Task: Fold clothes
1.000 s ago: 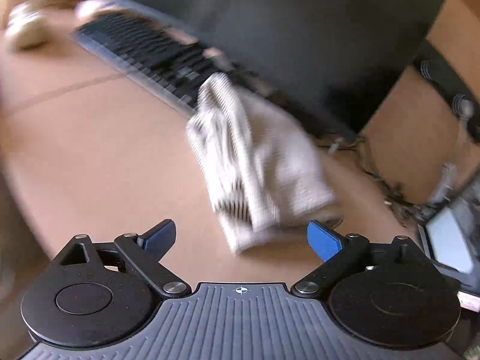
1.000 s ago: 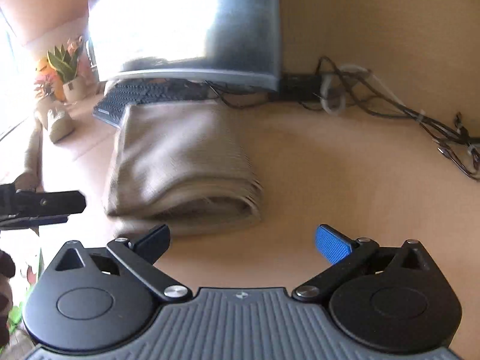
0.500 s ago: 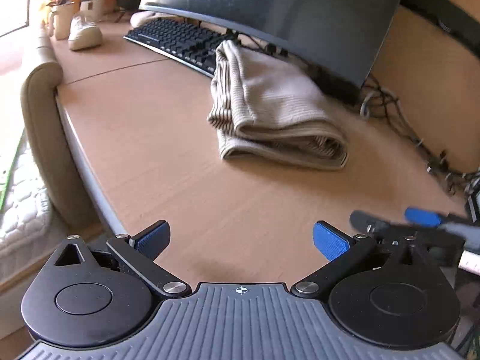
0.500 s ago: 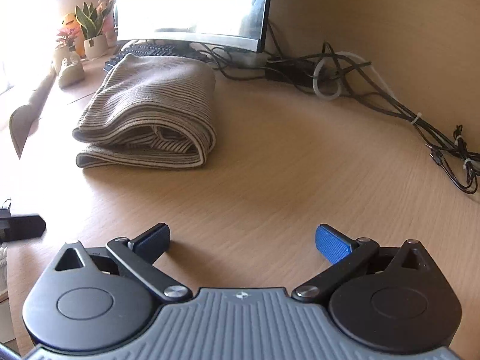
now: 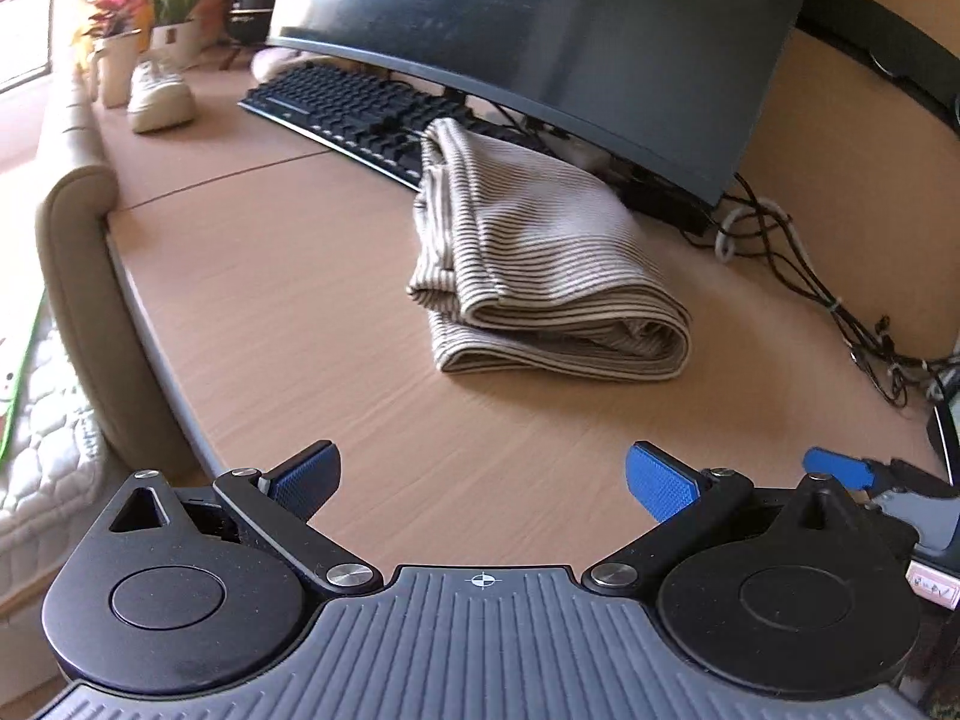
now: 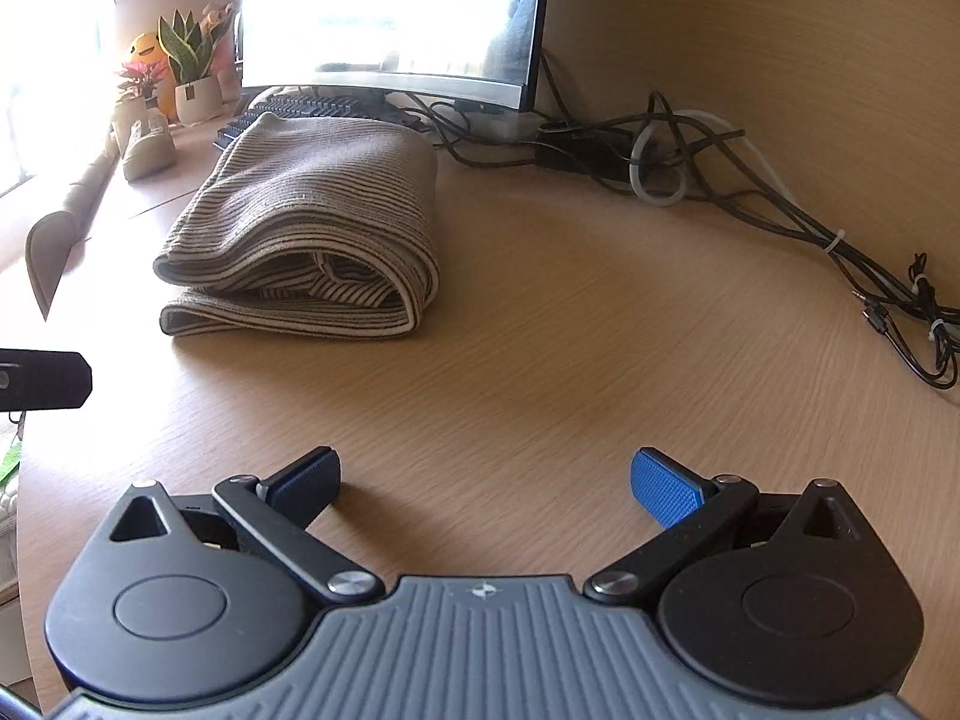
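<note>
Sunlight washed over the wooden desk (image 6: 570,330), where a striped shirt (image 5: 540,264) lay folded in front of the monitor (image 5: 540,30). Both the left gripper (image 5: 483,480) and the right gripper (image 6: 486,480) gaped empty, well short of it. Soft, light knit, I judged; best pinched at its stacked hems.

Folded garment (image 6: 300,228) on desk (image 6: 570,360), ahead and left of right gripper's fingers (image 6: 666,489), well apart. Keyboard (image 6: 288,108) and monitor (image 6: 390,12) behind garment. Cables (image 6: 750,180) ahead-right, along wall. Plants (image 6: 192,72), shoe (image 6: 147,147) far left.
</note>
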{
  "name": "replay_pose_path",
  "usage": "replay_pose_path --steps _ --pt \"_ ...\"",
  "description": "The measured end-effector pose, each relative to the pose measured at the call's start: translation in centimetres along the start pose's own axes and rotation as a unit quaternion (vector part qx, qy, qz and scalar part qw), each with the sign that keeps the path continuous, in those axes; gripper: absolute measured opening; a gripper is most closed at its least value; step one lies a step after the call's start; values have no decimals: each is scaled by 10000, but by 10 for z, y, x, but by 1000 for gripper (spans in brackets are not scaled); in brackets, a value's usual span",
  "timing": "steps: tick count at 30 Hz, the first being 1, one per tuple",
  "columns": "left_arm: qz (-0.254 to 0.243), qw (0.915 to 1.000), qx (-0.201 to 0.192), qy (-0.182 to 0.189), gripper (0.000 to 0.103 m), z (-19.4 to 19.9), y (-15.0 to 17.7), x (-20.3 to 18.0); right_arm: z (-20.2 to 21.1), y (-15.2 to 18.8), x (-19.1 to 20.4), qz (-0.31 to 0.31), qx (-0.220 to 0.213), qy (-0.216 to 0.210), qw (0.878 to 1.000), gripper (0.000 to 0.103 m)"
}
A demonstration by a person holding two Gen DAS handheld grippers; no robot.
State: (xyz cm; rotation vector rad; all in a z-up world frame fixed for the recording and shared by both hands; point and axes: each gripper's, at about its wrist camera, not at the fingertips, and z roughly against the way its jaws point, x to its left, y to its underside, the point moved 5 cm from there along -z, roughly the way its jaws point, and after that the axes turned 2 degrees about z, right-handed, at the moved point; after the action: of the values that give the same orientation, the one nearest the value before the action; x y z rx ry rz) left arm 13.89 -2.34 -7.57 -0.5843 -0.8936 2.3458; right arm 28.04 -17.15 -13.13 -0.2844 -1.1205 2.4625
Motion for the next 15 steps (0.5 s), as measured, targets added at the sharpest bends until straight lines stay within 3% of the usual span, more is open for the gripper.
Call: replay_pose_path --steps 5,15 --pt "-24 9997 165 -201 103 -7 -1 6 0 0 0 -6 3 11 10000 103" --pt "-211 9994 244 -103 103 -5 -9 6 0 0 4 -186 -20 263 9995 103"
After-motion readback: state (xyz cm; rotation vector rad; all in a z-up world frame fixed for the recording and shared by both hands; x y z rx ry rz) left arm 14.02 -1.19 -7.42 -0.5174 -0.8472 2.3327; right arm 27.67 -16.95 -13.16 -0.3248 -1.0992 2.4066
